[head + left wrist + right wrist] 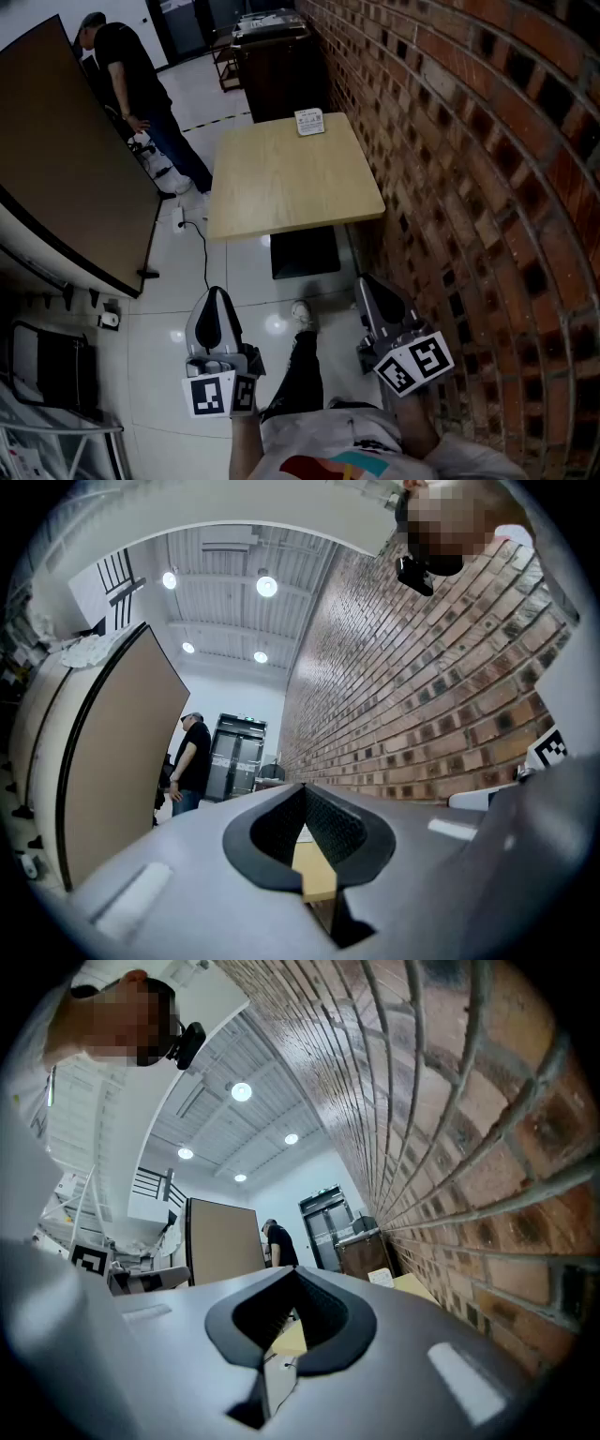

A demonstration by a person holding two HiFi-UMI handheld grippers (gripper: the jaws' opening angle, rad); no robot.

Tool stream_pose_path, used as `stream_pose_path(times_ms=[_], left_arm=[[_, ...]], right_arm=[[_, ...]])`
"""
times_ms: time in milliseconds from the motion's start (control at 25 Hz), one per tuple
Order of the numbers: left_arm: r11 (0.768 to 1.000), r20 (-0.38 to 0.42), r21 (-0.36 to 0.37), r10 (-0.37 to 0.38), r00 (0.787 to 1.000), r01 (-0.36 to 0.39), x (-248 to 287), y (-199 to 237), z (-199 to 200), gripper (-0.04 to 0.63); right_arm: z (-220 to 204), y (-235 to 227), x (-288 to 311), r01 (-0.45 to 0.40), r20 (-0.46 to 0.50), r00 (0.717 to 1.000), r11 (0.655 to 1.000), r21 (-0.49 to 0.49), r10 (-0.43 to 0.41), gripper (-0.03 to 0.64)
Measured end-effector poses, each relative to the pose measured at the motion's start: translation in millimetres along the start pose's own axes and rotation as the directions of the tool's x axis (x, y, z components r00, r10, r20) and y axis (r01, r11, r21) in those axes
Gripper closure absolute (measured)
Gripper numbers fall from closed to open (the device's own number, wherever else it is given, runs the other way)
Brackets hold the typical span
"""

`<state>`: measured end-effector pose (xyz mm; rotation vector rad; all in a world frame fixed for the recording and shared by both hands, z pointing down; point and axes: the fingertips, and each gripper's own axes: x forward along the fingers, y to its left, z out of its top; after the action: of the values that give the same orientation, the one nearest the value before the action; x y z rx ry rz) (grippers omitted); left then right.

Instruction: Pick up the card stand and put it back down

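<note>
The card stand (309, 122), a small white printed card, stands at the far edge of the light wooden table (291, 183). In the right gripper view the card stand (380, 1277) shows small and far beside the brick wall. Both grippers hang low near the person's body, well short of the table's near edge. My left gripper (217, 294) is shut with nothing in it, and its pads (323, 822) meet at the tip. My right gripper (369, 283) is shut and empty too, its jaws closed together in the right gripper view (292, 1274).
A brick wall (469, 141) runs along the right of the table. A brown partition panel (75, 150) stands at the left, with a person in black (127, 66) behind it. A dark cabinet (277, 66) is beyond the table. A cable (204, 258) lies on the floor.
</note>
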<state>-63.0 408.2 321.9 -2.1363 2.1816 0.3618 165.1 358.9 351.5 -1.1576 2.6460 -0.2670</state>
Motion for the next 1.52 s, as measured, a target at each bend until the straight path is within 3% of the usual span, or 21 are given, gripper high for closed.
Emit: stream_pose_path(times_ms=[160,320,640,880,1160,1200,1240,1360,1400,1480,1520], left_arm=[[0.999,0.01,0.001,-0.032,0.999,0.032,82.5,16.3,-31.0,0.591],[0.998,0.011,-0.003,-0.064,0.998,0.064,200.9,44.4,-56.4,0.591],[0.986,0.052,0.028,-0.167,0.985,0.166,437.6,85.8,-57.5,0.591],[0.99,-0.005,-0.003,-0.141,0.99,0.141,503.9,95.6,-83.1,0.591],[0.993,0.033,-0.012,-0.117,0.993,0.117,541.8,98.4,-76.6,0.591],[0.994,0.033,-0.013,-0.112,0.993,0.113,544.1,100.4,-78.2,0.591],[0.994,0.029,-0.015,-0.107,0.994,0.107,546.0,102.9,-80.9,0.591],[0.995,0.002,-0.03,-0.097,0.995,0.097,551.9,106.7,-93.9,0.591],[0.995,-0.009,-0.035,-0.098,0.995,0.098,553.4,106.2,-99.4,0.591],[0.995,-0.035,-0.039,-0.096,0.995,0.095,554.8,106.0,-110.1,0.591],[0.995,-0.049,-0.034,-0.092,0.995,0.09,554.4,108.0,-114.1,0.591]], right_arm=[[-11.0,-47.2,69.0,0.014,0.02,1.0,1.0,-0.01,-0.014,0.607],[-11.4,-100.5,167.3,0.04,0.043,0.998,0.998,-0.038,-0.038,0.607],[13.0,-197.3,359.4,0.136,0.078,0.988,0.987,-0.084,-0.13,0.607],[-0.1,-254.6,406.5,0.212,0.016,0.977,0.976,-0.05,-0.212,0.607],[-13.1,-294.2,452.6,0.244,-0.032,0.968,0.965,-0.095,-0.248,0.607],[-16.4,-299.5,463.3,0.239,-0.042,0.969,0.966,-0.099,-0.244,0.576],[-19.8,-305.2,477.1,0.228,-0.054,0.971,0.968,-0.101,-0.234,0.494],[-30.3,-331.9,536.4,0.207,-0.09,0.971,0.968,-0.141,-0.221,0.179],[-38.3,-344.9,559.8,0.209,-0.117,0.966,0.963,-0.168,-0.231,0.116],[-66.9,-376.3,603.4,0.234,-0.212,0.937,0.95,-0.206,-0.277,0.04],[-85.5,-391.7,621.4,0.254,-0.268,0.914,0.944,-0.209,-0.305,0.04]])
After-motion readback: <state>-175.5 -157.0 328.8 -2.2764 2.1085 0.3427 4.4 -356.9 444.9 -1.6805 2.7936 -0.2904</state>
